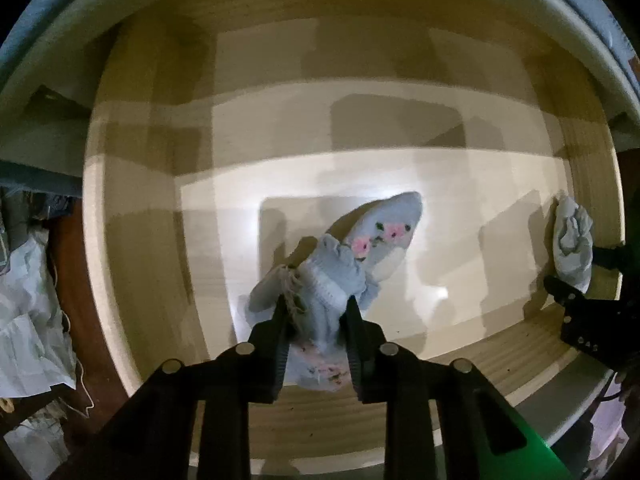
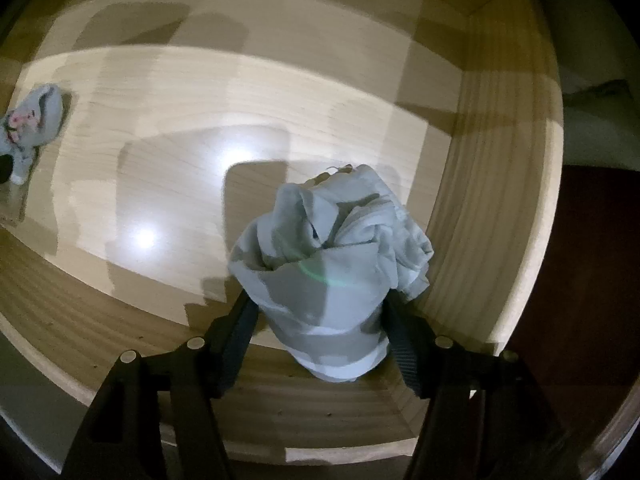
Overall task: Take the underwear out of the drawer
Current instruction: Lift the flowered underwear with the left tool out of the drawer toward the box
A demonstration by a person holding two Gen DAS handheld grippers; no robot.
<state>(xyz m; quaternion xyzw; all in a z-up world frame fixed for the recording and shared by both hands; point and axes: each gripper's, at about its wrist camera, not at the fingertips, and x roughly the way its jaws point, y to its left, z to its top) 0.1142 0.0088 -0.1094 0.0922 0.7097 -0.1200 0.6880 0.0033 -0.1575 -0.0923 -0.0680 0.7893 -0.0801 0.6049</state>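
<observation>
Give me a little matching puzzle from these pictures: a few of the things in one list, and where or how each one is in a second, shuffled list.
Things
1. floral underwear
2. plain pale garment
3. drawer
4. white crumpled cloth

Descriptions
A. light wood, pulled open, both grippers over it
B. bunched between the right gripper fingers
C. outside the drawer, on the dark floor
D. pinched by the shut left gripper

Pairs: 1-D, 2-B, 3-A, 4-C
</observation>
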